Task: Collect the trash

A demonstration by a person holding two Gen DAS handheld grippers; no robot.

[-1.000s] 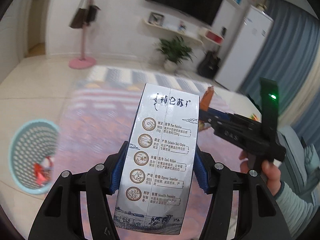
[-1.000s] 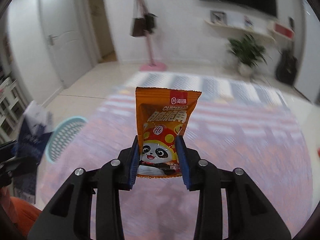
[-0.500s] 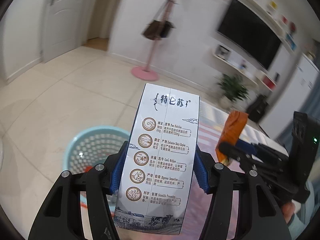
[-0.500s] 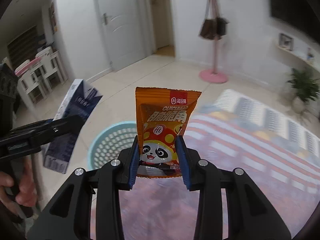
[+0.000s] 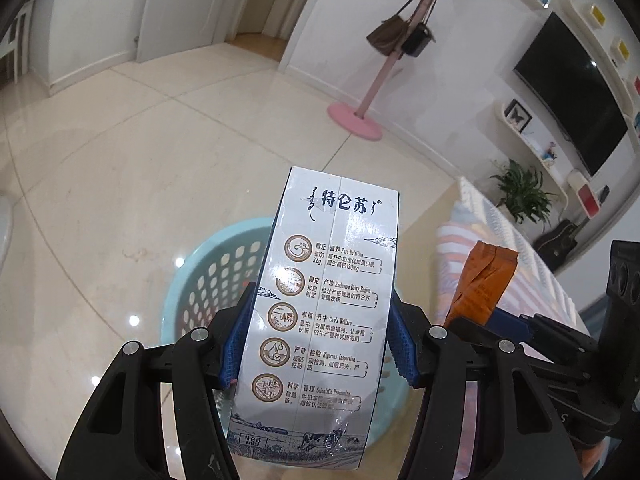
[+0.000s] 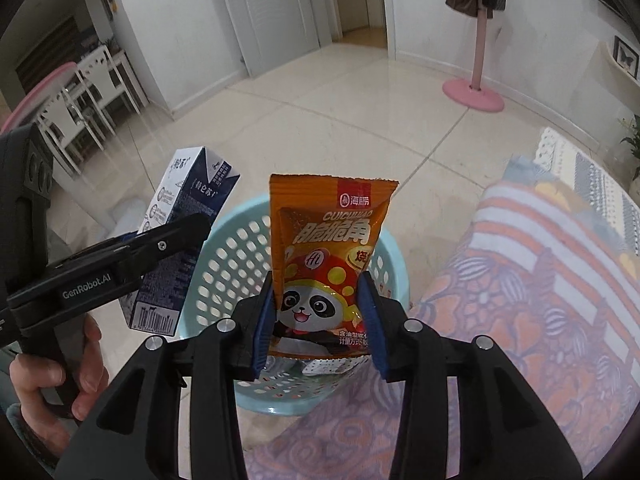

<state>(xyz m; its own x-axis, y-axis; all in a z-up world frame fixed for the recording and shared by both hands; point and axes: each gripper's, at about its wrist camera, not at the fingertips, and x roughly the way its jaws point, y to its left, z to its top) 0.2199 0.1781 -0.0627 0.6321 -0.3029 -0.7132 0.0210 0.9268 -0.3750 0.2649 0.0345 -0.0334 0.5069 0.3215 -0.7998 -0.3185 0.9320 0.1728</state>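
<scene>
In the left wrist view, the left gripper [image 5: 320, 344] is seen clamped on a milk carton [image 5: 320, 312], its blue pads pressed against both long sides of the carton. The carton is held upright along the fingers, its printed white face turned to the camera. Behind and below it, a light blue perforated basket [image 5: 208, 280] stands on the tiled floor [image 5: 120, 168], so the carton is held above the basket's opening. At the right edge, the right gripper [image 5: 492, 316] is seen from the side, pinching an orange snack packet [image 5: 482, 280]. A striped rug [image 5: 500, 240] lies beyond it.

In the right wrist view, the right gripper [image 6: 320, 320] is closed on the snack packet [image 6: 326, 256] at its lower part; the packet stands upright, its panda print facing the camera. The basket [image 6: 240, 256] is seen directly behind and under it, beside the rug's [image 6: 540, 288] edge. At the left, the left gripper [image 6: 176, 240] is angled up toward the basket, gripped by the person's left hand [image 6: 60, 372] around its handle. The carton [image 6: 180, 232] is tilted in it over the basket's left rim.
</scene>
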